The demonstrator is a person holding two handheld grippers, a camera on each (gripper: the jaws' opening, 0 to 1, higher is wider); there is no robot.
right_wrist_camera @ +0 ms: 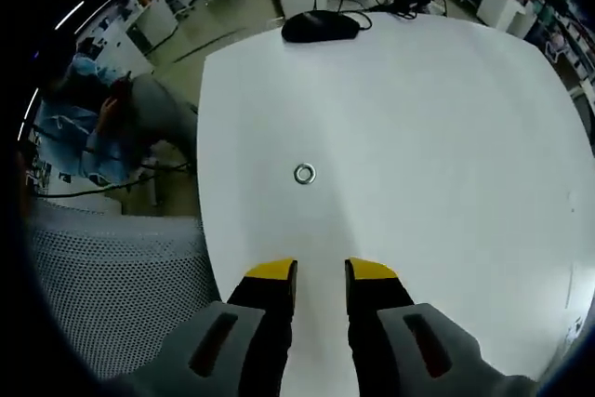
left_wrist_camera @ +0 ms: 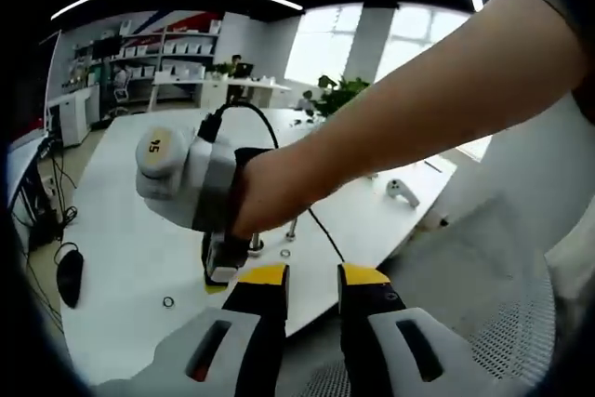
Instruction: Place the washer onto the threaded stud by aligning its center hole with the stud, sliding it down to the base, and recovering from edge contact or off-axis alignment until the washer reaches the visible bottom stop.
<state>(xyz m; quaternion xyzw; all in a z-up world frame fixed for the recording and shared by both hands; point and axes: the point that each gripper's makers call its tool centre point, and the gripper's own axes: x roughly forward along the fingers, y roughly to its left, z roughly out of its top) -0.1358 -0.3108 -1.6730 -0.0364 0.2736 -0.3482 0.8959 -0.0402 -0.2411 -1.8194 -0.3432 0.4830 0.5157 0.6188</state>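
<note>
Yellow-tipped jaws of the right gripper point(right_wrist_camera: 321, 271) rise at the bottom of the right gripper view, parted by a narrow gap with nothing between them, hanging over the near part of a white table point(right_wrist_camera: 446, 137). The table's left edge runs close beside the jaws, with a grey mesh chair point(right_wrist_camera: 112, 285) just past it; ahead and to the right the tabletop lies broad and bare. One washer point(right_wrist_camera: 304, 174), a small silvery ring with a clear centre hole, lies flat on the table ahead of the jaws, apart from them. A black mouse point(right_wrist_camera: 319, 25) sits at the far edge.

In the left gripper view, the left gripper point(left_wrist_camera: 313, 278) has its jaws apart by a small gap, holding nothing, near the table's point(left_wrist_camera: 121, 267) edge. The right gripper point(left_wrist_camera: 218, 262), held in a hand point(left_wrist_camera: 270, 192), points down at the tabletop. Beside it stands an upright threaded stud point(left_wrist_camera: 292, 228), with a second washer point(left_wrist_camera: 284, 253) lying flat near its foot and a third washer point(left_wrist_camera: 168, 302) farther left. Another black mouse point(left_wrist_camera: 69, 276) lies near the table's left side, and a white controller point(left_wrist_camera: 403, 191) rests toward the far right.
</note>
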